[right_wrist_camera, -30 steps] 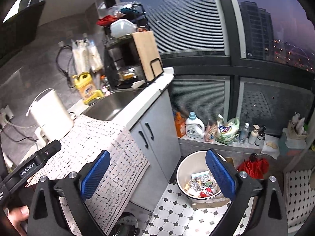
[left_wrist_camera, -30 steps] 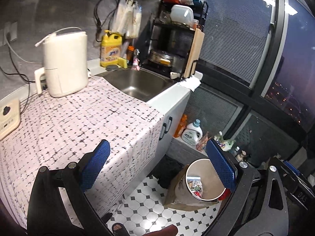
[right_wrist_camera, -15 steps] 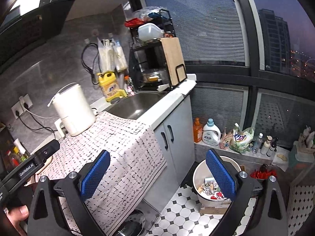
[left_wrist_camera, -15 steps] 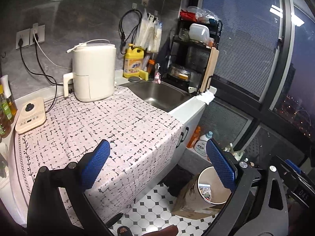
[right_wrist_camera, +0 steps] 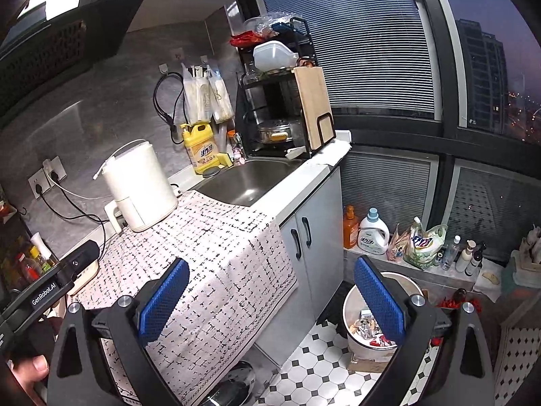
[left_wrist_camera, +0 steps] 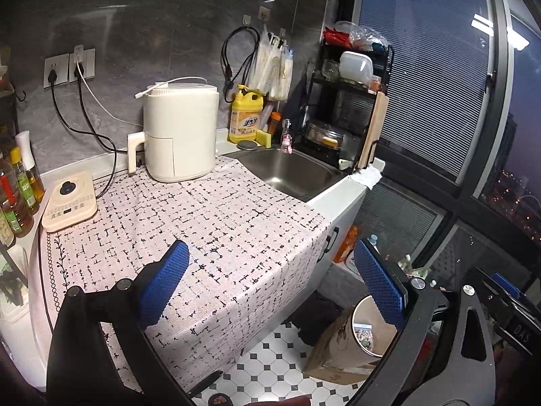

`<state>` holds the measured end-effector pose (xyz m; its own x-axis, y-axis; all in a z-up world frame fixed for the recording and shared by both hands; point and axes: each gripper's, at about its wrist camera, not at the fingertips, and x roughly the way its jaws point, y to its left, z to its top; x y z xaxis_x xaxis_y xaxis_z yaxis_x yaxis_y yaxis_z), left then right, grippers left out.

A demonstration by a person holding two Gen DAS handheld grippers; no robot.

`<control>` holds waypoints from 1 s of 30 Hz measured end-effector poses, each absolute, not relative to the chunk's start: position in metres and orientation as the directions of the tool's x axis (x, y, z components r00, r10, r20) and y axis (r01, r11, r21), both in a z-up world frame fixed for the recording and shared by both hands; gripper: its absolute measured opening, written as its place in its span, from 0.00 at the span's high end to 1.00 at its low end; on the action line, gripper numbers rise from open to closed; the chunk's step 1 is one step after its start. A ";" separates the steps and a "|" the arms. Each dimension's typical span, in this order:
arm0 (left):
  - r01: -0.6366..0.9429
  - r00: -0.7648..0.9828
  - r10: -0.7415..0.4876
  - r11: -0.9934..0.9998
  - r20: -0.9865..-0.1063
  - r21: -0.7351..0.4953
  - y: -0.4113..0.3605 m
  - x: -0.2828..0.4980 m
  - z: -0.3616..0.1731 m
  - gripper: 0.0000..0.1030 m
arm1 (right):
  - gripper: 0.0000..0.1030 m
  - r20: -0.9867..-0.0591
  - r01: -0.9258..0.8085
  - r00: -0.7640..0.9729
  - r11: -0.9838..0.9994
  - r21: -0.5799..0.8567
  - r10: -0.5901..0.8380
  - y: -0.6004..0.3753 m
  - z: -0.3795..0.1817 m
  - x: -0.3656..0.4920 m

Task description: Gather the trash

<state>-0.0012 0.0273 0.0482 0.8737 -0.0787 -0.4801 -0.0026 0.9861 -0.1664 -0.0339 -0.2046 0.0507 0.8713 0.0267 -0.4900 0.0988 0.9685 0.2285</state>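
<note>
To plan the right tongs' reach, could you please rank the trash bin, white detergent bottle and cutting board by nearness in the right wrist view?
1. Trash bin, on the floor by the right tongs.
2. White detergent bottle, on the ledge behind.
3. Cutting board, on the rack beyond the sink.

Desk (left_wrist_camera: 341, 199): patterned cloth (left_wrist_camera: 209, 237) covers most of the top and drapes over the front edge. White air fryer (left_wrist_camera: 181, 132) stands upright at the back of the cloth, cable lying across its lid. Cream induction cooker (left_wrist_camera: 69, 201) at the cloth's left corner. Oil bottles (left_wrist_camera: 20, 189) just left of it. Steel sink (left_wrist_camera: 290, 171) to the right of the cloth. Yellow detergent jug (left_wrist_camera: 246, 115) stands behind the sink, near the wall. Black dish rack (right_wrist_camera: 277, 101) beside the sink; wooden cutting board (right_wrist_camera: 312, 106) upright against its side. White laundry bottle (right_wrist_camera: 372, 233) and orange bottle (right_wrist_camera: 350, 228) on the low window ledge. Floor (right_wrist_camera: 314, 355): black-and-white tile.
</note>
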 end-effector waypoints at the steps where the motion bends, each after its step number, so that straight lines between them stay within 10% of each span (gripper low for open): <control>1: -0.007 0.875 -0.073 0.986 -0.479 -0.164 0.028 -0.001 0.049 0.06 | 0.08 -0.490 0.096 0.871 0.969 0.228 0.029 -0.204 0.051 -0.033; 30: -0.094 0.873 -0.004 0.980 -0.487 -0.176 0.047 -0.006 0.049 0.06 | 0.08 -0.488 0.042 0.870 0.975 0.217 0.071 -0.196 0.051 -0.025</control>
<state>-0.0059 0.0466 0.0493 0.8733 -0.0038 -0.4872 -0.0941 0.9798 -0.1764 -0.0253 -0.1961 0.0514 0.8698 0.0711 -0.4882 0.0418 0.9754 0.2166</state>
